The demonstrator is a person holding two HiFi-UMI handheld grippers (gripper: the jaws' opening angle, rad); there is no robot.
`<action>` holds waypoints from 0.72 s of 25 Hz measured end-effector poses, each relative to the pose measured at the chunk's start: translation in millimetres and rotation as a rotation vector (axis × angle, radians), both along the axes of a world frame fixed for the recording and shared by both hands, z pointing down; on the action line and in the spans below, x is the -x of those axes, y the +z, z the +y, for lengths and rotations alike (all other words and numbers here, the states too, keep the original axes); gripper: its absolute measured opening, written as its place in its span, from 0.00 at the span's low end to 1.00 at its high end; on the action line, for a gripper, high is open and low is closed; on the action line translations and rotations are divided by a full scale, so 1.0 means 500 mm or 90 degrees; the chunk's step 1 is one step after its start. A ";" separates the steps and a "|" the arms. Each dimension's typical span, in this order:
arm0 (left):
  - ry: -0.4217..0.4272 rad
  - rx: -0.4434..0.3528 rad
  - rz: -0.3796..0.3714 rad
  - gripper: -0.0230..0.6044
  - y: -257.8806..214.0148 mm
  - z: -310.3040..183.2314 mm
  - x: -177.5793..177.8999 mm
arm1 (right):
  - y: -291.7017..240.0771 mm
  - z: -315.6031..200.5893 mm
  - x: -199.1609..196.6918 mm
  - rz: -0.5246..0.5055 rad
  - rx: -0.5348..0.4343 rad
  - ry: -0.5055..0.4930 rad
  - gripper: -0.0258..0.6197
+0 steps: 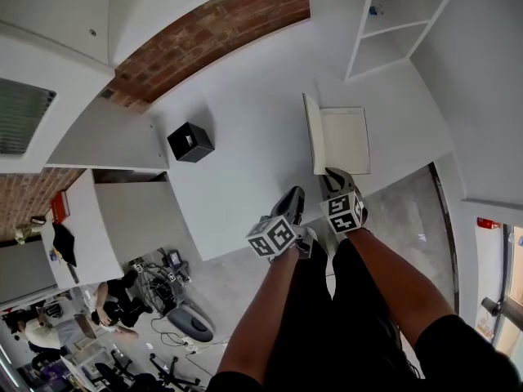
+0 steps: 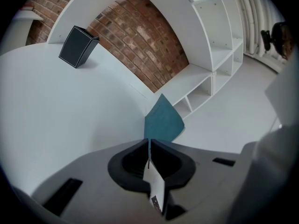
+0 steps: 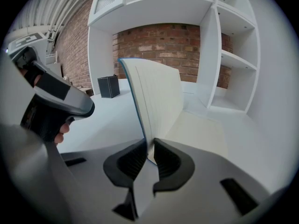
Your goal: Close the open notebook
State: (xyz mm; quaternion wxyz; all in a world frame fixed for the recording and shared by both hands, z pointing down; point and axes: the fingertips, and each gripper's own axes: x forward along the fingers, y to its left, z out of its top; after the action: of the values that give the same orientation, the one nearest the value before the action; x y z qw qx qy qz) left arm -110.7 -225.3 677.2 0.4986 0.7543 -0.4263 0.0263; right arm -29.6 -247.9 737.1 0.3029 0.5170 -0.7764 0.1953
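The notebook (image 1: 347, 137) lies open on the white table (image 1: 245, 170), its right page flat. Its left half (image 3: 159, 97), white pages with a blue-green cover, stands nearly upright. My right gripper (image 1: 331, 172) is at the notebook's near edge, and in the right gripper view its jaws (image 3: 150, 146) are shut on the bottom of that raised half. My left gripper (image 1: 296, 190) sits just left of the right one, jaws together (image 2: 149, 143). The teal cover (image 2: 163, 120) rises right past its tips. From the right gripper view the left gripper (image 3: 70, 101) stands apart from the notebook.
A black box (image 1: 190, 142) stands on the table to the far left. White shelves (image 1: 392, 23) and a brick wall (image 3: 159, 36) line the far side. The table's near edge (image 1: 245, 247) runs just below the grippers, with people and office chairs on the floor beyond.
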 end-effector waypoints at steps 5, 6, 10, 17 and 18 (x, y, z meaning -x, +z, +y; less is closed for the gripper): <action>0.019 0.009 0.001 0.07 0.007 0.016 -0.005 | -0.001 0.009 -0.010 -0.008 0.004 0.020 0.10; 0.023 0.010 0.002 0.07 0.009 0.019 -0.008 | 0.000 0.012 -0.014 -0.004 0.002 0.020 0.10; 0.044 0.017 0.011 0.07 0.015 0.031 -0.030 | 0.002 0.027 -0.037 -0.001 0.006 0.036 0.09; 0.086 0.020 0.014 0.07 0.025 0.036 -0.080 | 0.003 0.052 -0.083 -0.033 0.009 0.059 0.07; 0.092 0.020 0.014 0.07 0.025 0.036 -0.085 | 0.003 0.056 -0.091 -0.032 0.008 0.062 0.07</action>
State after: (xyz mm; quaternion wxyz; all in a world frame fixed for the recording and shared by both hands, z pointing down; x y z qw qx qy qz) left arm -68.0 -207.3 689.6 0.5119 0.7753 -0.3650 0.0605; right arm 15.9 -220.0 738.5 0.2768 0.5474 -0.7562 0.2278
